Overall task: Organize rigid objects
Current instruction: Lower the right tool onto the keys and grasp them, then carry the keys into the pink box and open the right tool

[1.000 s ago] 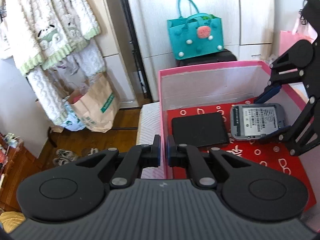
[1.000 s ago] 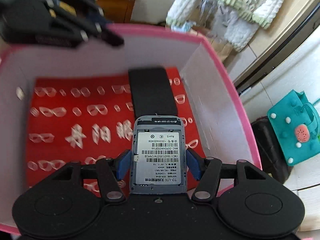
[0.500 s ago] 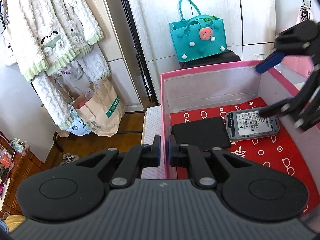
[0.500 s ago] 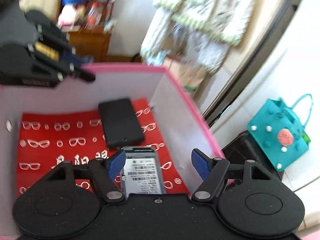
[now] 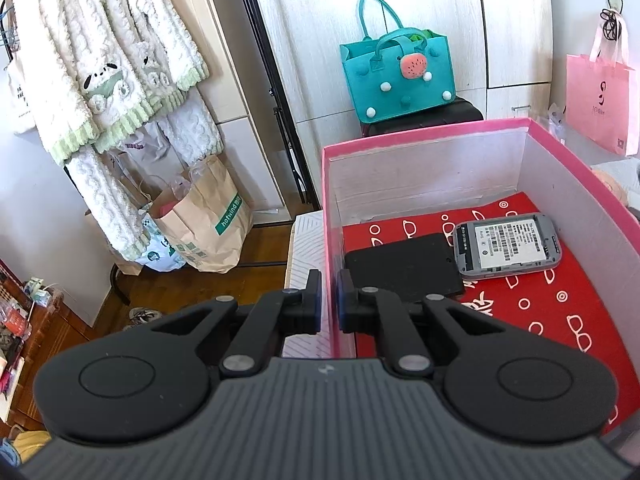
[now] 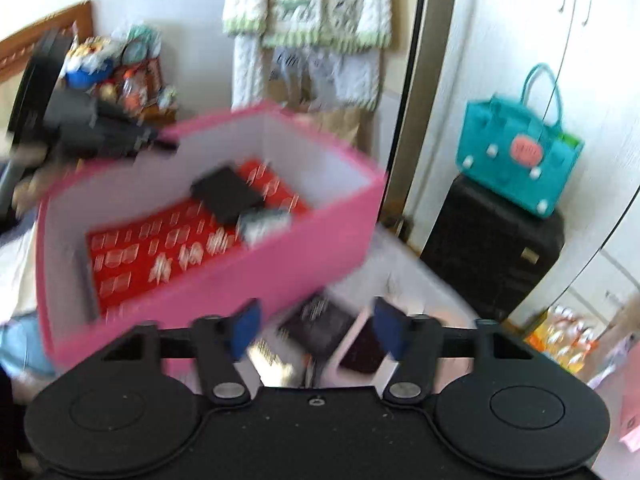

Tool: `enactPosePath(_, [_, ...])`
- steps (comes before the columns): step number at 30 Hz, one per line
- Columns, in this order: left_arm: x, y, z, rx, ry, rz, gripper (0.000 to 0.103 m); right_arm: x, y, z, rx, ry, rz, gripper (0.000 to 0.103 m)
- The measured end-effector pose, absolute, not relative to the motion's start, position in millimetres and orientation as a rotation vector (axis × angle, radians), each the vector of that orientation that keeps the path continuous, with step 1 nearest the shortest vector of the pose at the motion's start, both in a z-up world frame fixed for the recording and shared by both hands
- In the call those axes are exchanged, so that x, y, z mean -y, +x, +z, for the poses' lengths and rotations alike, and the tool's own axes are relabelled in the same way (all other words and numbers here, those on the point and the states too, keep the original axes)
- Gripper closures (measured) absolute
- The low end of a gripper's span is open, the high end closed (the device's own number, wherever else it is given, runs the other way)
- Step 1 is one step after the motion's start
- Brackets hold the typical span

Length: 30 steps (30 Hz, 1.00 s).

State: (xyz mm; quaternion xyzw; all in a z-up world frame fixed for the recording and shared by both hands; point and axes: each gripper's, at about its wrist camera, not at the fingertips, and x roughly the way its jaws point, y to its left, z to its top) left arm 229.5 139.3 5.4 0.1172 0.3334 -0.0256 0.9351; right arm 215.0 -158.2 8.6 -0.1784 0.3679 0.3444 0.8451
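A pink box (image 5: 560, 162) with a red patterned floor holds a black flat device (image 5: 402, 267) and a grey device with a barcode label (image 5: 507, 245), side by side. My left gripper (image 5: 329, 300) is shut on the box's left wall (image 5: 331, 216). My right gripper (image 6: 316, 330) is open and empty, outside the box (image 6: 280, 264) and above several dark flat objects (image 6: 320, 326) on the white surface. This view is blurred. The left gripper body (image 6: 80, 120) shows at the box's far side.
A teal bag (image 5: 398, 74) sits on a black case (image 6: 492, 248) behind the box. A pink paper bag (image 5: 600, 100) hangs at right. Clothes (image 5: 112, 80) and paper bags (image 5: 204, 220) stand at left. A cluttered wooden shelf (image 6: 116, 72) is at far left.
My right gripper opened, left the grey device in the box beside the black one, and pulled back out over the box's wall. My left gripper stayed on the wall.
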Motion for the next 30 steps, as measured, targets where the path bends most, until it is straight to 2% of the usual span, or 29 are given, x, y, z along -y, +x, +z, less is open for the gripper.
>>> enactPosePath(2, [-138.8, 229.6, 5.5, -0.683, 0.235, -0.050, 0.094, 163.0, 207.7, -5.1, -0.826, -0.358, 0.744, 0.067])
enactPosePath(4, [-138.6, 229.5, 5.4, -0.684, 0.244, -0.049, 0.094, 163.6, 200.9, -18.7, -0.871, -0.347, 0.771, 0.071])
enactPosePath(14, [-136.8, 231.9, 5.3, -0.695, 0.240, -0.050, 0.094, 140.8, 203.4, -53.9, -0.930, -0.318, 0.776, 0.070])
enactPosePath(19, [-137.8, 232.5, 5.6, -0.699, 0.238, -0.051, 0.094, 125.7, 205.5, -59.2, -0.857, -0.402, 0.763, 0.061])
enactPosePath(22, [-139.6, 232.6, 5.8, -0.698, 0.232, -0.052, 0.094, 119.5, 210.2, -64.6, -0.845, -0.447, 0.741, 0.062])
enactPosePath(23, [-139.9, 232.3, 5.4, -0.699, 0.231, -0.052, 0.094, 119.6, 211.8, -65.1, -0.849, -0.436, 0.746, 0.064])
enactPosePath(27, [-140.4, 232.8, 5.4, -0.700, 0.228, -0.054, 0.094, 122.5, 215.7, -61.8, -0.873, -0.407, 0.693, 0.089])
enactPosePath(30, [-140.4, 232.7, 5.3, -0.701, 0.226, -0.054, 0.094, 129.9, 216.0, -58.9, -0.909, -0.317, 0.674, 0.091])
